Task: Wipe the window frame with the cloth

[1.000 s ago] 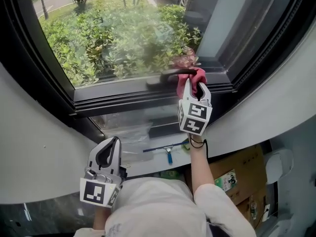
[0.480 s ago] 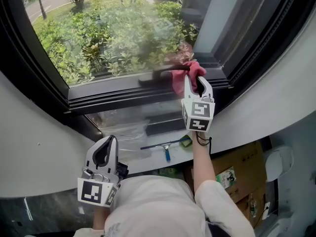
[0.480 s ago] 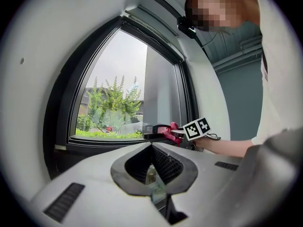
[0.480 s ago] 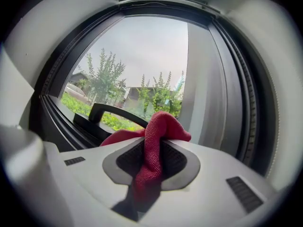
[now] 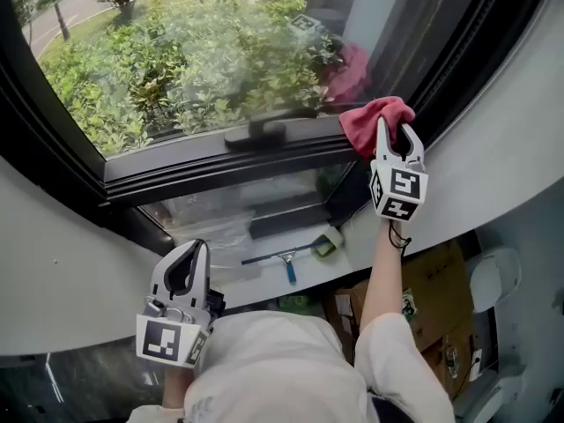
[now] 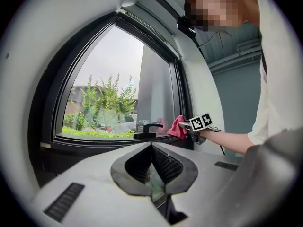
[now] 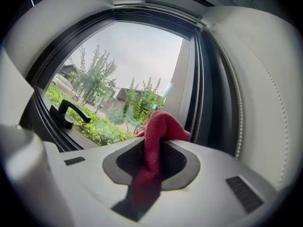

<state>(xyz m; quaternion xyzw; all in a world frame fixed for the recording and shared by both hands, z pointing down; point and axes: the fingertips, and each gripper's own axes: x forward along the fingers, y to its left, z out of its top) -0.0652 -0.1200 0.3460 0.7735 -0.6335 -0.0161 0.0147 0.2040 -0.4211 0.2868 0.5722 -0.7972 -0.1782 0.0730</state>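
Left claw (image 5: pixel 196 252) low by the person's body, tips pressed together, nothing in it, well apart from the window. Below the window a ledge (image 5: pixel 264 285) with a blue-handled squeegee (image 5: pixel 282 261) lying flat, and a cardboard box (image 5: pixel 432 298) lower right. Right arm stretched out, right claw (image 5: pixel 397 135) up at the window's lower right corner, pinching the red cloth (image 5: pixel 374 117). The cloth bunches out past the tips and one tail hangs back between the jaws in the right gripper view (image 7: pixel 156 126). The bunched end sits against the dark window frame (image 5: pixel 176 170), right where the bottom rail meets the right upright. Black window handle (image 5: pixel 256 133) on the bottom rail, left of the cloth, apart from it. Faint red reflection of the cloth in the glass above. Beyond the glass, green shrubs (image 5: pixel 176 69).
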